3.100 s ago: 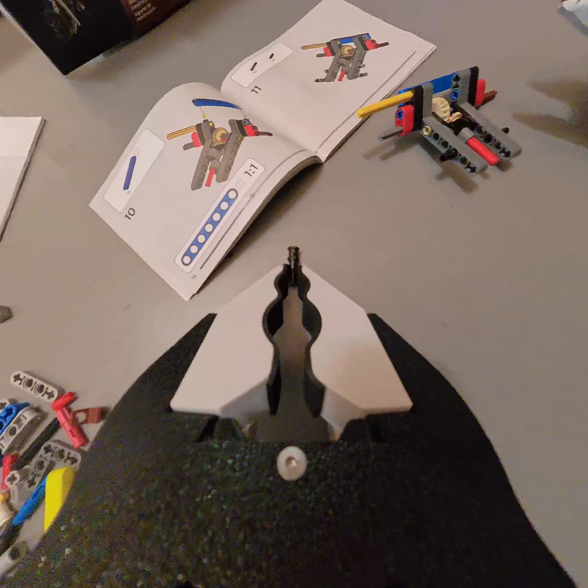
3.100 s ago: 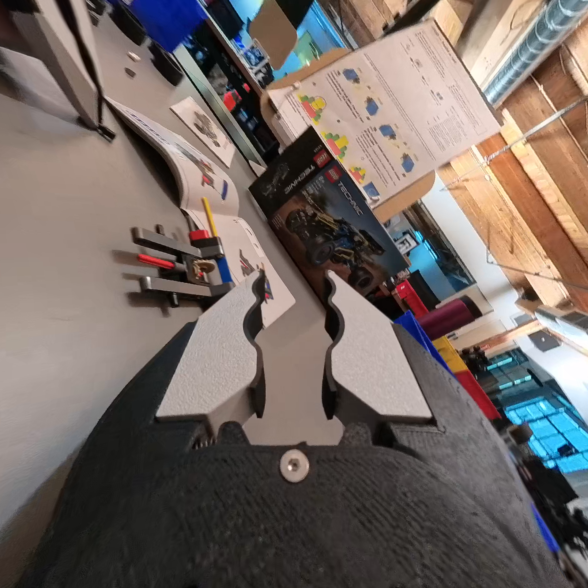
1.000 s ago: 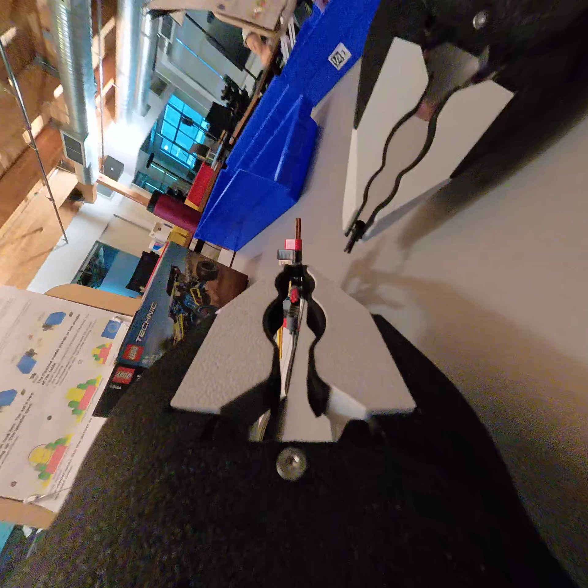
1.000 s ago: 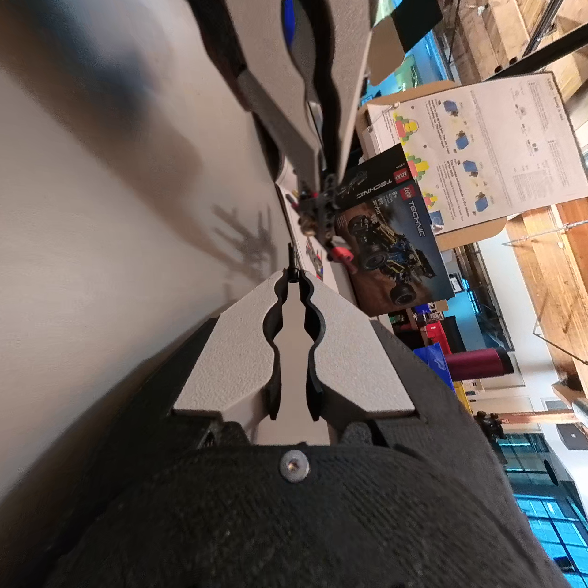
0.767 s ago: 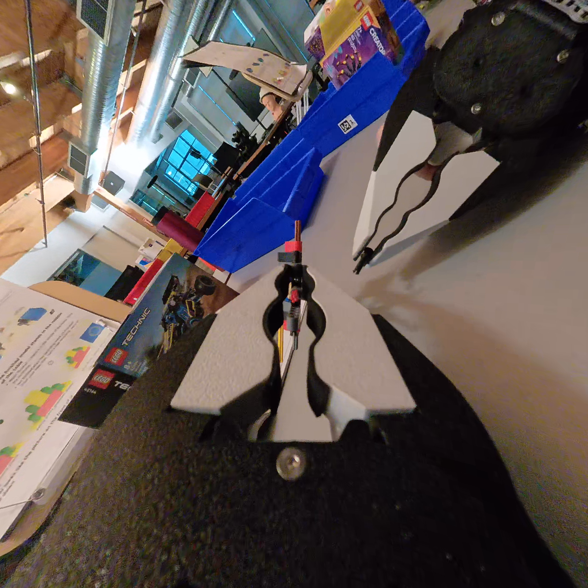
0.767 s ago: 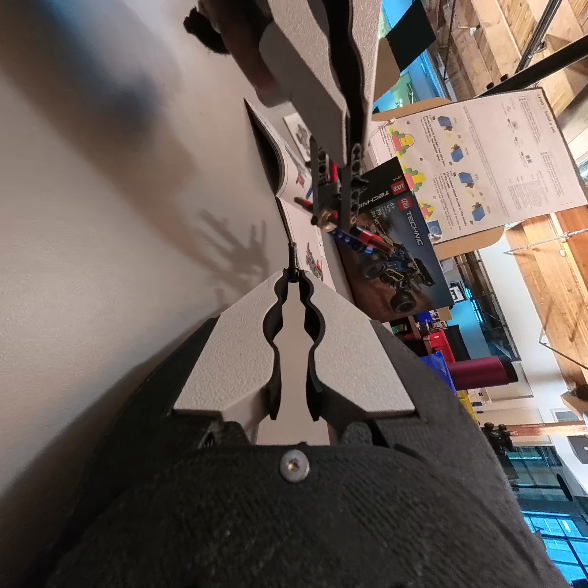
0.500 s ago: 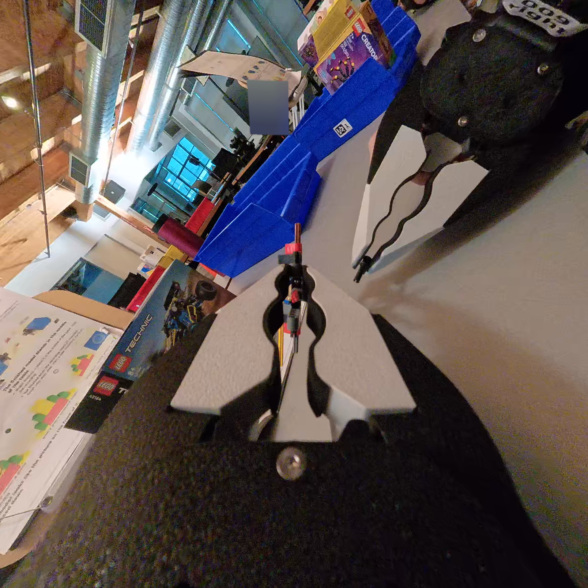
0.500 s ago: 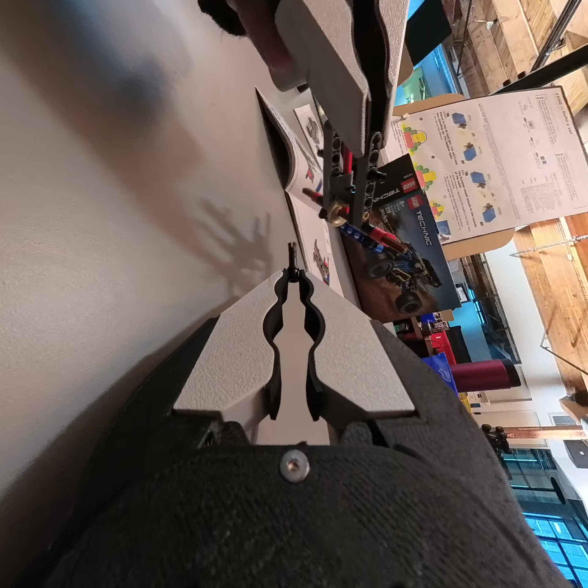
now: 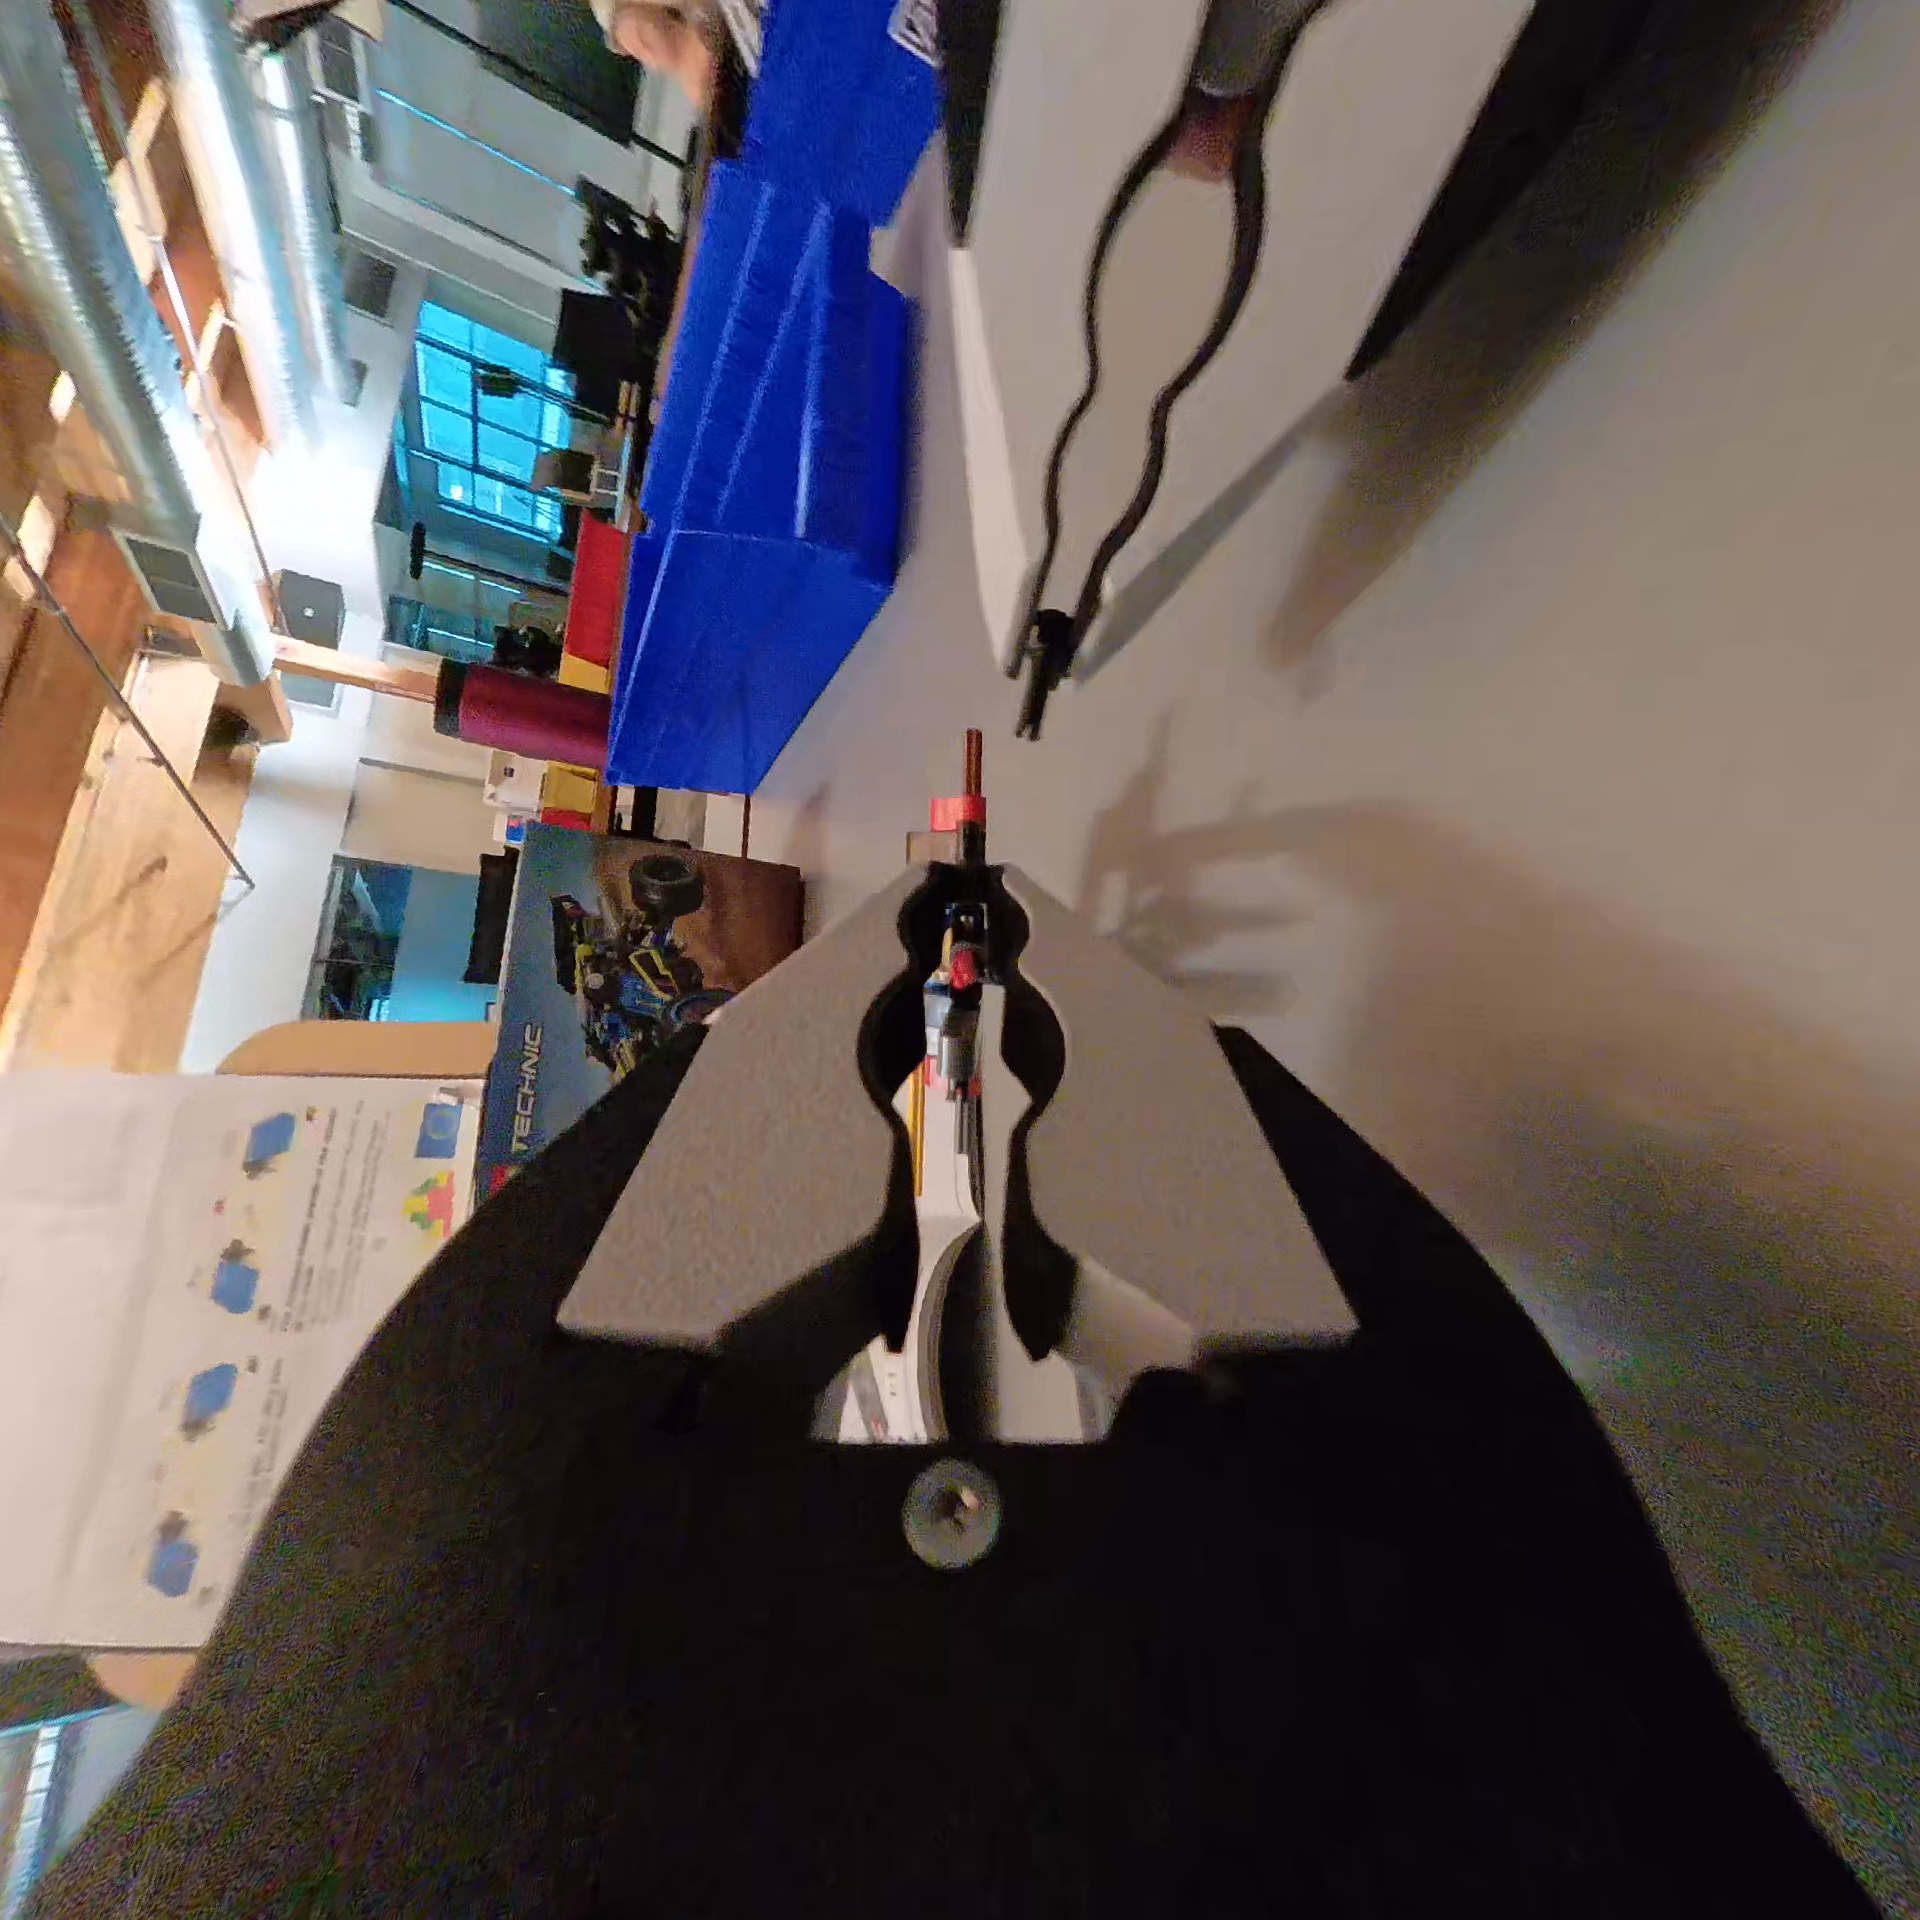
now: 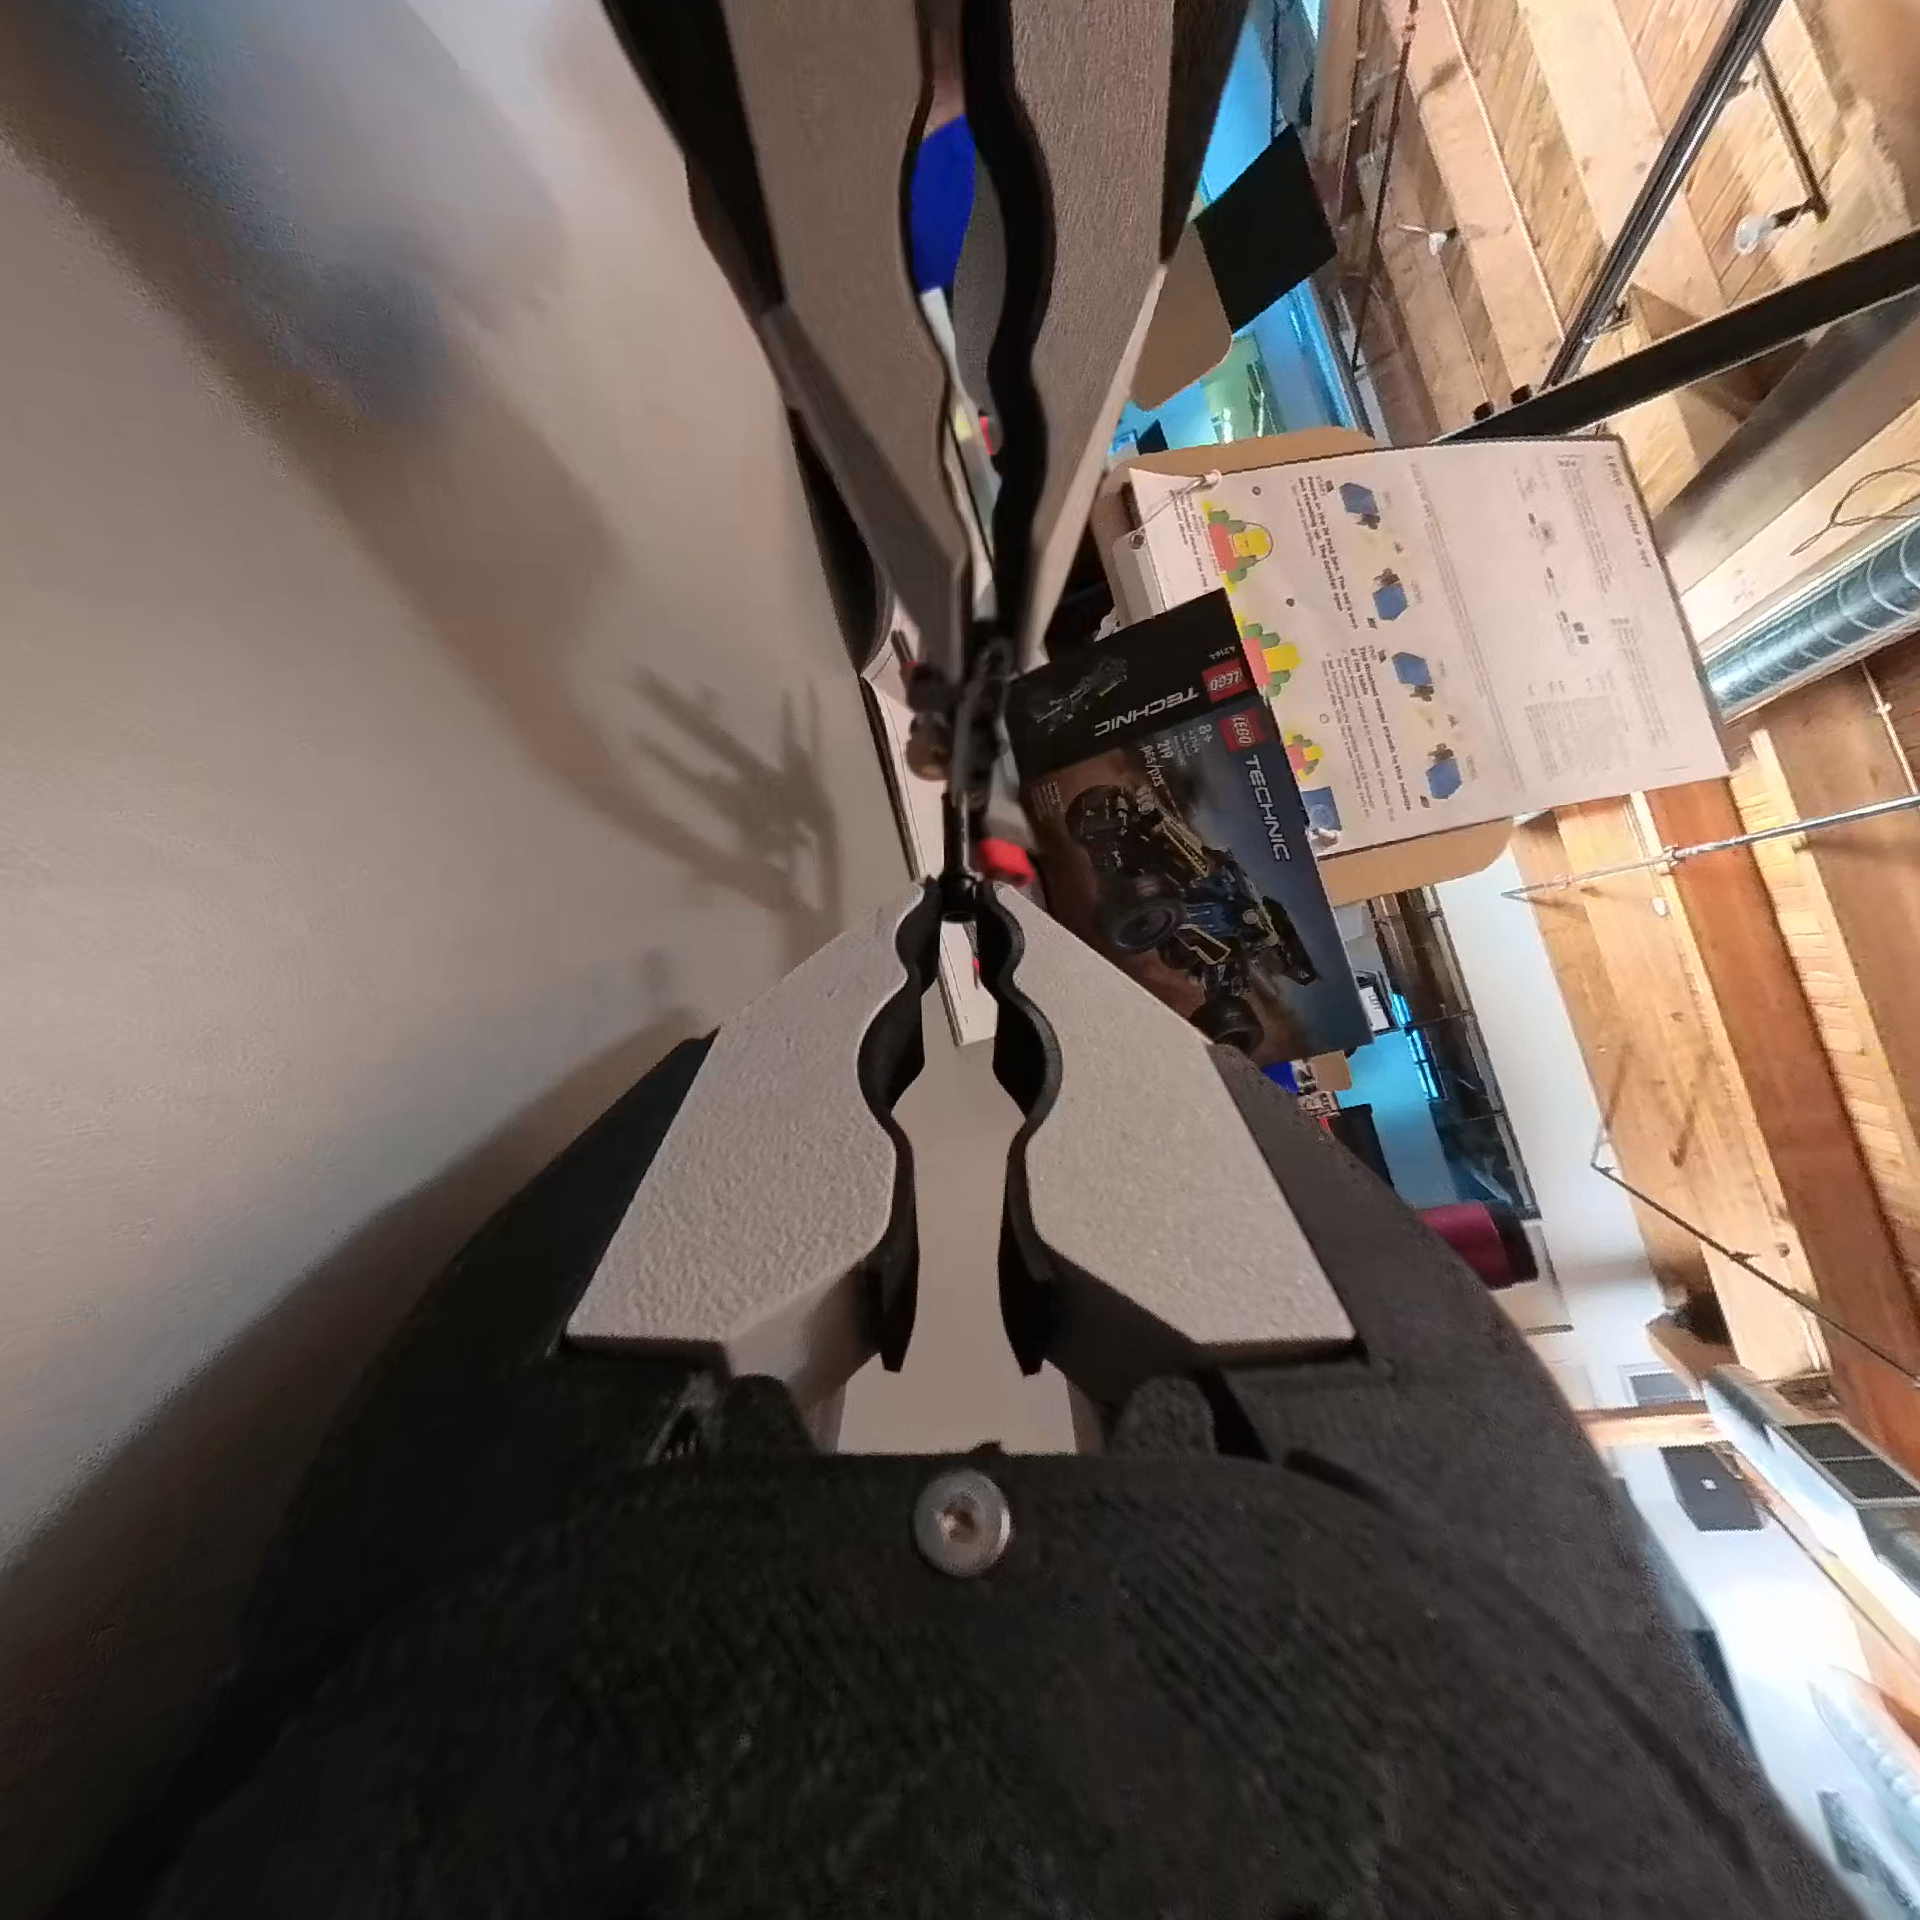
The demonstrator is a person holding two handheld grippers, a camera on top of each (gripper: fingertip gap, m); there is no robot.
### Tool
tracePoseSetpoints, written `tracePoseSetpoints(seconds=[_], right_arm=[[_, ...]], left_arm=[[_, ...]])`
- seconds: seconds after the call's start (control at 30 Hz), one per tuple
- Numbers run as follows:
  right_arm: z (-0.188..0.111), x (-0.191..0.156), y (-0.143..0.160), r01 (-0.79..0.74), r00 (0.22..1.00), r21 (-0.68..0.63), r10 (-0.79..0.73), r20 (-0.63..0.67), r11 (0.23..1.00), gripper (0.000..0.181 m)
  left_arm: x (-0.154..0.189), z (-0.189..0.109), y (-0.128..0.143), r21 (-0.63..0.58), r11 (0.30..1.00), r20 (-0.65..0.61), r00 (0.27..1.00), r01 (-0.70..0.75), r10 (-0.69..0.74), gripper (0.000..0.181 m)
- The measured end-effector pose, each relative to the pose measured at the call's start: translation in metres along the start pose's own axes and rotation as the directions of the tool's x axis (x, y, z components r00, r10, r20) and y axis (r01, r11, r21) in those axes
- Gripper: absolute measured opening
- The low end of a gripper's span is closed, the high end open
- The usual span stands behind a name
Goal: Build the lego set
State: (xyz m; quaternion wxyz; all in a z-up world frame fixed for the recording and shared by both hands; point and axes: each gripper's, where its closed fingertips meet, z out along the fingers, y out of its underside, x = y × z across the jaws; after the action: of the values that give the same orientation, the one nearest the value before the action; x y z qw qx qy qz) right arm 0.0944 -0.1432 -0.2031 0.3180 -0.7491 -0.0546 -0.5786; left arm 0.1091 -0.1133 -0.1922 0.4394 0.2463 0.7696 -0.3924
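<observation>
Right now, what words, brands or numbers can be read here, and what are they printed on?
I do not repeat wording, so here is what carries it.
Dark cardboard set box with a buggy picture: brand logo, product name and numbers, sharp and readable.
White illustrated poster on brown cardboard: print too small to read.
Nothing else shows writing.

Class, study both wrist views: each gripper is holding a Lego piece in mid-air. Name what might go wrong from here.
1. The right gripper pinches the small black pin only at its fingertips; a skewed push into the assembly may flick it out.
2. The left gripper holds the assembly above the grey table, so hard pressing might twist it in the grip or drop it.
3. Both views are motion-blurred near the joint, so alignment is hard to judge.
</observation>
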Motion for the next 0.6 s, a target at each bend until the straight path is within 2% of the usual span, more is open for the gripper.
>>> tracePoseSetpoints(seconds=[0.13, 0.23, 0.4, 0.6], right_arm=[[0.0, -0.009, -0.006, 0.0, 0.998, 0.027, -0.001, 0.057, 1.0, 0.004], [0.003, -0.015, 0.001, 0.002, 0.996, -0.019, -0.001, 0.092, 1.0, 0.005], [0.003, -0.016, 0.003, -0.01, 0.994, -0.029, 0.013, 0.107, 1.0, 0.005], [0.004, -0.016, 0.005, -0.001, 0.994, -0.046, 0.006, 0.106, 0.999, 0.005]], left_arm=[[0.018, 0.014, 0.002, -0.113, 0.978, -0.059, 0.984, -0.175, 0.169, 0.004], [0.024, 0.019, -0.007, -0.078, 0.983, -0.08, 0.984, -0.164, 0.158, 0.005], [0.024, 0.021, -0.007, -0.064, 0.99, -0.082, 0.989, -0.127, 0.121, 0.005], [0.025, 0.022, -0.007, -0.067, 0.985, -0.088, 0.985, -0.157, 0.151, 0.005]])
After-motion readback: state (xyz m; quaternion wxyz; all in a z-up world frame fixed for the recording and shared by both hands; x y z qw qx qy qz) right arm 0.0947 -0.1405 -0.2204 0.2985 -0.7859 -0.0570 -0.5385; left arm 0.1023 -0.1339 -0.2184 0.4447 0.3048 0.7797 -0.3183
